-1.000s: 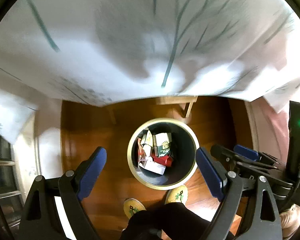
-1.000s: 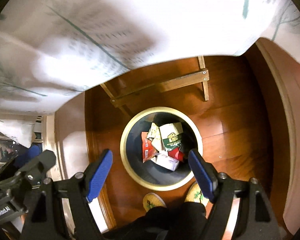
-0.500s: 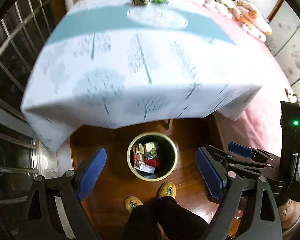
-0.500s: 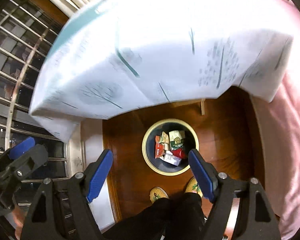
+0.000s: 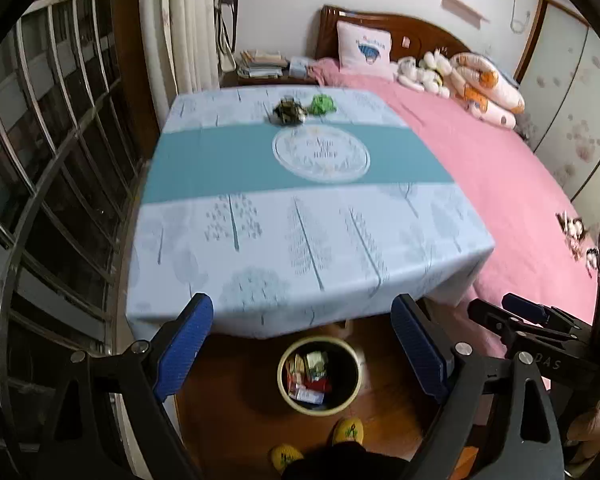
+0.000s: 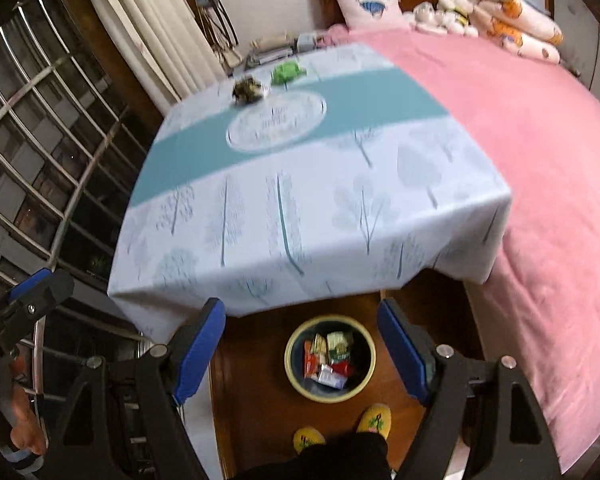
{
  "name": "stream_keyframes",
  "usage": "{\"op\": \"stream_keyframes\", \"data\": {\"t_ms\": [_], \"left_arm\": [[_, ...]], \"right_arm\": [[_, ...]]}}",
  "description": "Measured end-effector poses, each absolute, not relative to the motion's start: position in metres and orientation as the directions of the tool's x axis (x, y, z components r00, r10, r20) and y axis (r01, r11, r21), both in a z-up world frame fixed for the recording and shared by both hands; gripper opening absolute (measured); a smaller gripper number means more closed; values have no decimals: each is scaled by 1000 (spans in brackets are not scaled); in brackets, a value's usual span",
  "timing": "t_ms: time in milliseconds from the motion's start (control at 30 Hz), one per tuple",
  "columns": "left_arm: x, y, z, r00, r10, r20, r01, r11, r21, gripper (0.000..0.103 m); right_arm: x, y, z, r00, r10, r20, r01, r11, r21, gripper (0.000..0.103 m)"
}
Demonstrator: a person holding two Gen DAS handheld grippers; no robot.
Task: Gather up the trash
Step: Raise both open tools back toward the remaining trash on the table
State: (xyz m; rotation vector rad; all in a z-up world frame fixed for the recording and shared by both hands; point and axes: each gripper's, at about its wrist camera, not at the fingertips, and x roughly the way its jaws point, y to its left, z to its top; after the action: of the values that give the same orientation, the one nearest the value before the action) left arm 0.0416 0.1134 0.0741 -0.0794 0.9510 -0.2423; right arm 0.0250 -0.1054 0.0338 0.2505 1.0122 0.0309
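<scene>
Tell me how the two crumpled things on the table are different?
The green wad is bright green all over; the dark wad is mottled brown, black and yellowish. The green wad lies nearer the pink bed; the dark wad lies nearer the window side. The green wad looks a little smaller, though both are blurred. Both are scrunched up, sit at the far end of the tablecloth, and neither gripper holds them.

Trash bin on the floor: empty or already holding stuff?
Holding stuff. The trash bin stands upright, with several wrappers and small cartons covering its bottom, well below the rim.
</scene>
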Motion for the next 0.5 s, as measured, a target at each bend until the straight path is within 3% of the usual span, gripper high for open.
{"op": "stream_keyframes", "data": {"t_ms": [500], "left_arm": [[108, 135, 101, 625, -205, -753, 146, 979, -145, 89]], "right_arm": [[116, -95, 87, 609, 97, -787, -4, 993, 120, 79]]}}
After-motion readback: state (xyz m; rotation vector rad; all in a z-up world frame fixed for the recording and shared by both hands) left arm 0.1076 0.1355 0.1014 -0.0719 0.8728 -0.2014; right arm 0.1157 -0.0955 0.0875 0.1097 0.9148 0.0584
